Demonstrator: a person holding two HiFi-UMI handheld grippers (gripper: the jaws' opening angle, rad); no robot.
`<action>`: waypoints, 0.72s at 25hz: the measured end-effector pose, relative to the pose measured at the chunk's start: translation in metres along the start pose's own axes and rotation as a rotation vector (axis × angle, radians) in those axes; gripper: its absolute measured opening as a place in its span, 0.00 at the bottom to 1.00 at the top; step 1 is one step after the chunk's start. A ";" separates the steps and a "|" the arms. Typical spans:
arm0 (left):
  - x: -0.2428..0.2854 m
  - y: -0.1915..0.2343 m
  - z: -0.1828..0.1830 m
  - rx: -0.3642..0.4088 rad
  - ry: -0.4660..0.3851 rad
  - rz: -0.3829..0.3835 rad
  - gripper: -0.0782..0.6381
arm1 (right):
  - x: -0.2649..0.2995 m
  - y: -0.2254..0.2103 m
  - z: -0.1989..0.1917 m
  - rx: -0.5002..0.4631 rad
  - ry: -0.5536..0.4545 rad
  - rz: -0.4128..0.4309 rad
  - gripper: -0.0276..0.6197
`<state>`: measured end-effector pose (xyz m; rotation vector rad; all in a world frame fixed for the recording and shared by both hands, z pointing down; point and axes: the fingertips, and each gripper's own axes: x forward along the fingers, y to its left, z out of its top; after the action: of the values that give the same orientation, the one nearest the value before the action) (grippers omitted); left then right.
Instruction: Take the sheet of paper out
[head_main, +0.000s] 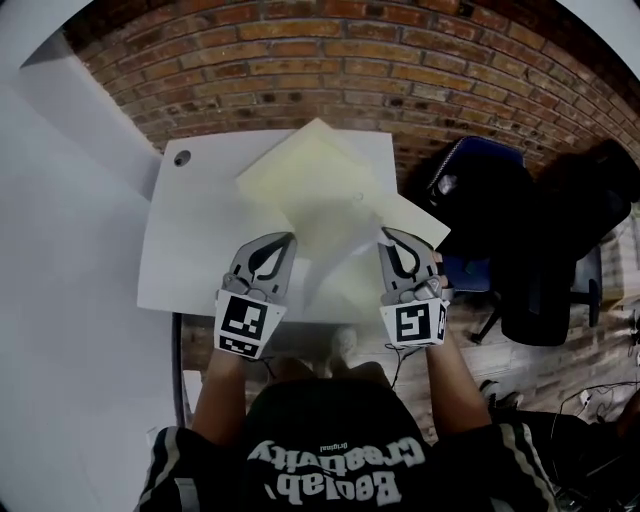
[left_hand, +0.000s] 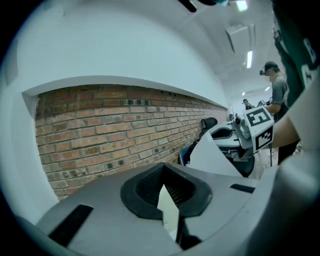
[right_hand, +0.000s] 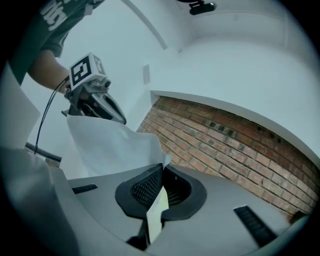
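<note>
Grip is closed on both sides: the left gripper (head_main: 285, 242) and the right gripper (head_main: 390, 240) each have their jaws pressed together on an edge of the thin, pale yellow-white sheet of paper (head_main: 335, 235). Each gripper view shows a sliver of that edge pinched between the ribbed black pads. The sheet hangs between the two grippers above the white rectangular table (head_main: 200, 250), and its long axis runs from 9 o'clock to 3 o'clock in the head view. One free corner juts past the right gripper toward 3 o'clock. Neither hand is nearer than the other, since both are already on the sheet, one at each side. At 12 o'clock from the held sheet, a second pale yellow flat piece (head_main: 310, 160) lies turned cornerwise on the table. I cannot tell whether it is a folder or another sheet, or whether the held sheet touches it where the two overlap in the head view. I judge that the coming move turns on that overlap: draw the sheet toward 6 o'clock, level, with both grips matched so it does not buckle or tear. A black office chair (head_main: 480, 200) stands at 3 o'clock beside the table, and the red brick wall (head_main: 400, 50) closes off 12 o'clock. Neither lies in the path.
</note>
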<state>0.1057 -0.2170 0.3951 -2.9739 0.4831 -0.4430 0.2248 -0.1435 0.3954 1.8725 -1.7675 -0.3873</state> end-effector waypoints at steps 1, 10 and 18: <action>-0.005 0.002 0.002 -0.002 -0.010 -0.003 0.11 | -0.003 0.000 0.004 0.021 0.008 -0.022 0.03; -0.065 0.008 0.019 -0.001 -0.093 -0.053 0.11 | -0.041 0.015 0.056 0.144 0.047 -0.191 0.03; -0.111 -0.006 0.027 0.000 -0.153 -0.135 0.11 | -0.083 0.040 0.087 0.185 0.107 -0.298 0.03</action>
<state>0.0148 -0.1743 0.3406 -3.0207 0.2690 -0.2234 0.1354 -0.0782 0.3338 2.2532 -1.5001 -0.2313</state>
